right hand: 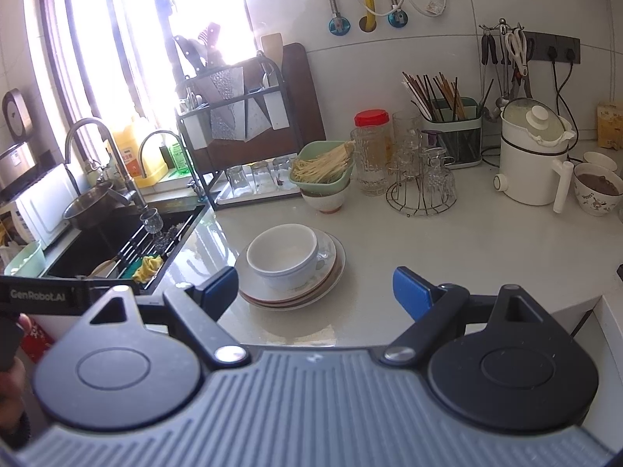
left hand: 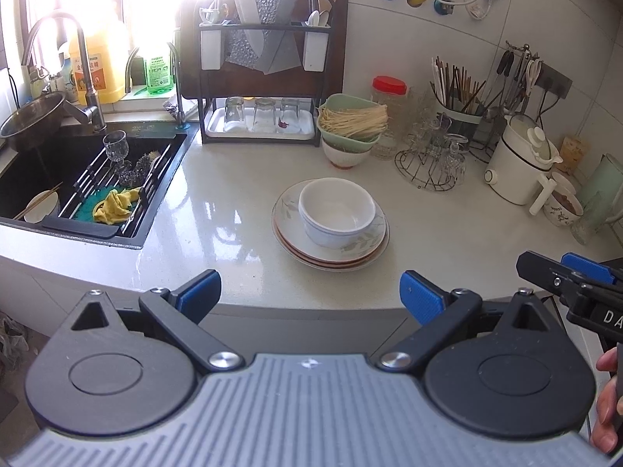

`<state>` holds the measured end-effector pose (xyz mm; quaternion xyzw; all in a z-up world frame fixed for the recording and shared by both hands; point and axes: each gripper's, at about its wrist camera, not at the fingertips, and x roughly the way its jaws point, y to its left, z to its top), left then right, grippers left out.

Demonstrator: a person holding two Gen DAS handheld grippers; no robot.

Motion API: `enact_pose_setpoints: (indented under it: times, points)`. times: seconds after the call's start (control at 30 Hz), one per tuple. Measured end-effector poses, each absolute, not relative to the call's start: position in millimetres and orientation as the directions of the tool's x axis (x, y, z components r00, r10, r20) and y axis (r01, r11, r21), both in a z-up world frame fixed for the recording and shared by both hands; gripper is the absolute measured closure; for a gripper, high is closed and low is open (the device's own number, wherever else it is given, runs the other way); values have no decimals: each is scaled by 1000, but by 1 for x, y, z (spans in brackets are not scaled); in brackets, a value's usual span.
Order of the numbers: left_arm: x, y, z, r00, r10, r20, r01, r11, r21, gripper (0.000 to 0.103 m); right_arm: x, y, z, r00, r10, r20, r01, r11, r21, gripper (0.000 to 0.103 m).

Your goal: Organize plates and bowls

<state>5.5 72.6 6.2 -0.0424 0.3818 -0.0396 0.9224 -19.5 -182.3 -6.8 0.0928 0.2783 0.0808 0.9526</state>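
A white bowl sits on a stack of leaf-patterned plates in the middle of the pale counter. My left gripper hangs open at the counter's near edge, short of the stack, with nothing between its blue pads. My right gripper is also open and empty, just in front of the plates. Its tip shows in the left wrist view at the right edge. Farther back a green bowl of dry noodles rests on a white bowl.
A black sink at left holds a rack, a wine glass, a yellow cloth and a bowl with chopsticks. A dish rack with glasses, a wire glass holder, a white kettle and a patterned cup line the back.
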Motion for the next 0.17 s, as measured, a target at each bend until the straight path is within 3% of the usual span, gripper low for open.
enact_pose_setpoints:
  times: [0.17]
  points:
    - [3,75,6,705,-104,-702,32,993,-114,3,-22,-180,-6,844,189,-502,-102,975,196,15]
